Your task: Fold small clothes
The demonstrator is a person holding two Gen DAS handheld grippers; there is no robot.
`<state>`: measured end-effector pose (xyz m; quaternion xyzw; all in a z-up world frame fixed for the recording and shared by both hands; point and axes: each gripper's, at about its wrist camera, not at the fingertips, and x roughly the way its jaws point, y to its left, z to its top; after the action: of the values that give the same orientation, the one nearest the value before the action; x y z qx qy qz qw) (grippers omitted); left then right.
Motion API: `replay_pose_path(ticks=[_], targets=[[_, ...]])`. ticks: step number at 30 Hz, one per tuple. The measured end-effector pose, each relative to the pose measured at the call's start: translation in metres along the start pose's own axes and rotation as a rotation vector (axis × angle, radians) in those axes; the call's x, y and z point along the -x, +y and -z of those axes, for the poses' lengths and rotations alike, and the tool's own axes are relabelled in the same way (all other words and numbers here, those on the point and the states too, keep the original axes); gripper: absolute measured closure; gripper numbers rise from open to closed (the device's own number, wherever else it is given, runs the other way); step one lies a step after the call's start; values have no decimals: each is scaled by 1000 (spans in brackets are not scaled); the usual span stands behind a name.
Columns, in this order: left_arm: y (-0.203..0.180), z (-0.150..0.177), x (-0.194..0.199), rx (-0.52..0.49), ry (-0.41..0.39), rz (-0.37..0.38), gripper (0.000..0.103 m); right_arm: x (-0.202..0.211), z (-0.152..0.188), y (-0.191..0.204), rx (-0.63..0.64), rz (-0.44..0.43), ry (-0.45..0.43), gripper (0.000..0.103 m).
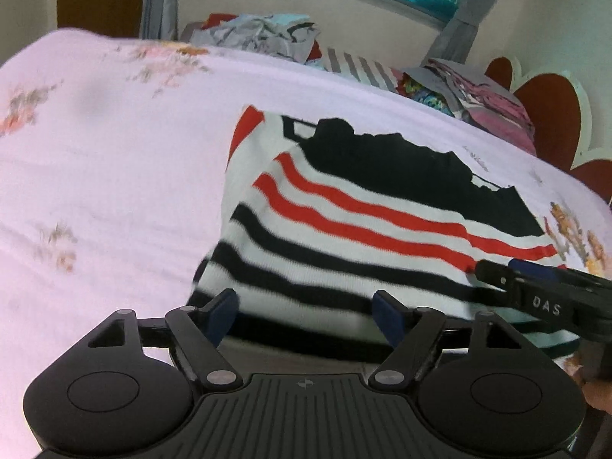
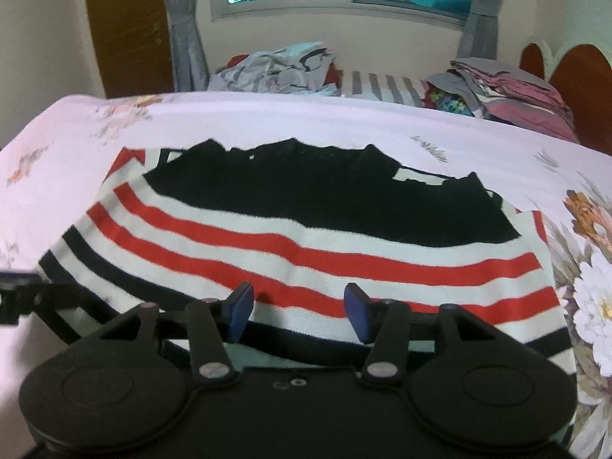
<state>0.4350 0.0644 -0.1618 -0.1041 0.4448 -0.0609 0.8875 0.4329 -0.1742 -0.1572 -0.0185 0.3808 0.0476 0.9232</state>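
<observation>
A small knitted top [image 1: 363, 229] lies flat on the pink floral bedsheet [image 1: 114, 160]. It is white with red and black stripes and has a black upper part. My left gripper [image 1: 306, 310] hovers over the top's near hem, open, with both blue pads clear of the cloth. To its right, the right gripper [image 1: 516, 279] reaches in over the striped edge. In the right wrist view the same top [image 2: 306, 252] spreads out ahead of my right gripper [image 2: 299, 302], which is open above the near stripes. The left gripper [image 2: 19, 290] shows at the left edge.
A heap of unfolded clothes [image 2: 275, 65] lies at the far side of the bed. Beside a striped pillow [image 2: 378, 84] at the back right is a folded stack [image 2: 508, 91]. A red-brown headboard [image 2: 573, 65] stands at the right, and a window with grey curtains is behind.
</observation>
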Motion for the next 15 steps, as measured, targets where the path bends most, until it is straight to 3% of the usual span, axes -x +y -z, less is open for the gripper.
replay_pose_path(ticks=[2, 5, 9, 15], targets=[[6, 6, 4, 44, 18, 23, 19, 3, 2, 1, -3, 7, 1, 51], [15, 18, 6, 136, 57, 67, 17, 6, 7, 3, -5, 16, 11, 51], [36, 37, -3, 353, 80, 160, 16, 7, 16, 6, -5, 32, 27, 51], [40, 45, -30, 491, 0, 242, 16, 5, 24, 8, 4, 43, 41, 50]])
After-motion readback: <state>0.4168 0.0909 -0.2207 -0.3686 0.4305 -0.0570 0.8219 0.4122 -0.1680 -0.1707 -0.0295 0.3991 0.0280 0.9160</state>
